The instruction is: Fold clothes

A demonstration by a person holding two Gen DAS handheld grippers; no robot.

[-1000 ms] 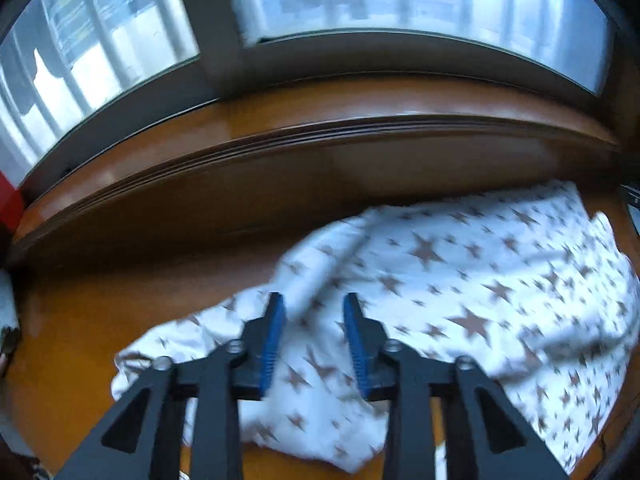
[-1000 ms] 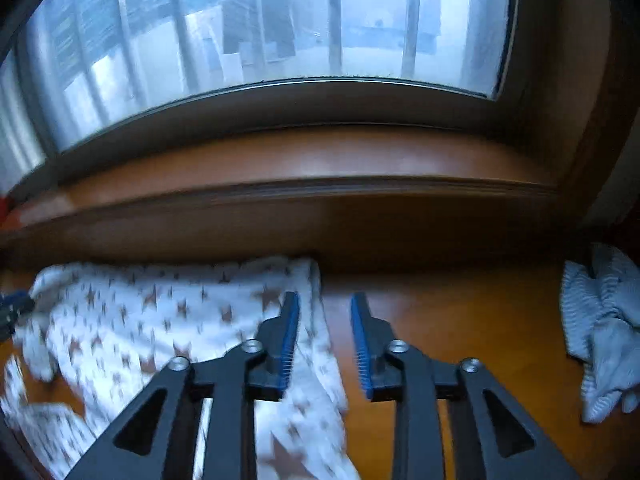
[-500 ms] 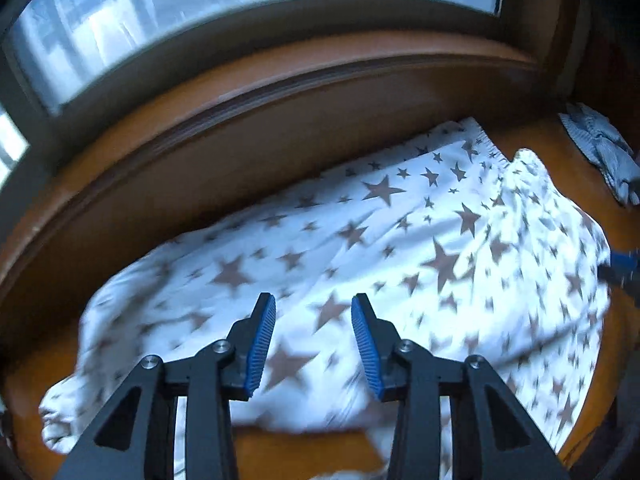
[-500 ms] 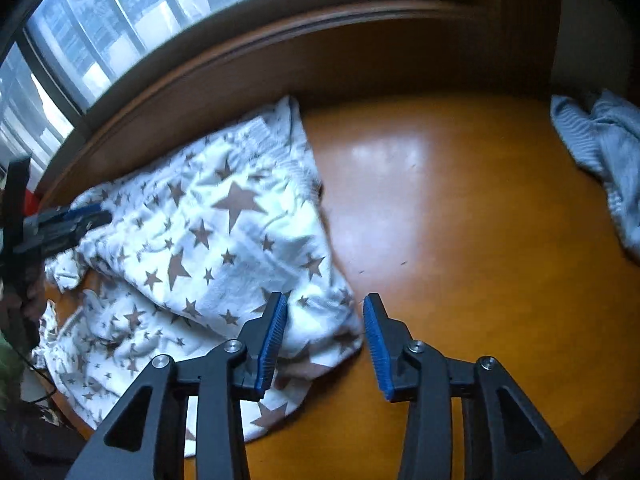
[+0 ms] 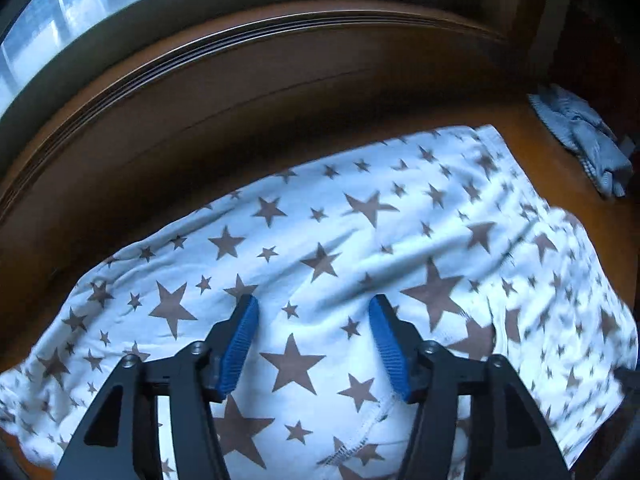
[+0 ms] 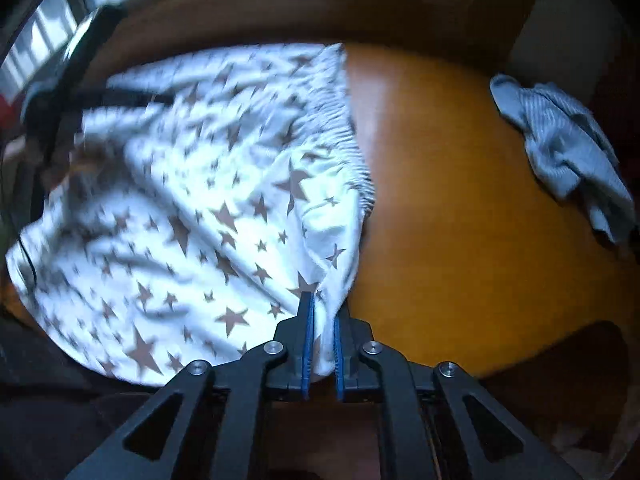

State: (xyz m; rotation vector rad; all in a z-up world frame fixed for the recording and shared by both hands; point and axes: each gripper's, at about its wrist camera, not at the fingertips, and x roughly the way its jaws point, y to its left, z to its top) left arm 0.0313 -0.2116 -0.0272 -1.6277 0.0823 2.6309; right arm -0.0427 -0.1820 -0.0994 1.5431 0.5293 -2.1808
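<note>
A white garment with brown stars [image 5: 328,248] lies spread over the orange-brown wooden table [image 6: 460,208], its ribbed waistband [image 6: 344,136] toward the right. My left gripper [image 5: 314,312] hovers over the cloth's near middle, jaws opening, pads apart with only flat fabric beneath them. My right gripper [image 6: 321,308] is closing on the near right corner of the star garment [image 6: 192,208]; a fold of cloth is pinched between its blue pads. The left gripper shows as a dark shape at the far left of the right wrist view.
A crumpled grey striped garment [image 6: 568,152] lies at the table's right side, also seen in the left wrist view as the grey garment [image 5: 580,140]. A dark wooden sill and window [image 5: 120,12] run behind the table. Bare tabletop lies between the two garments.
Both grippers have tipped downward and moved in over the star garment. The left jaws have widened. The right jaws have shut onto the cloth's near right corner.
</note>
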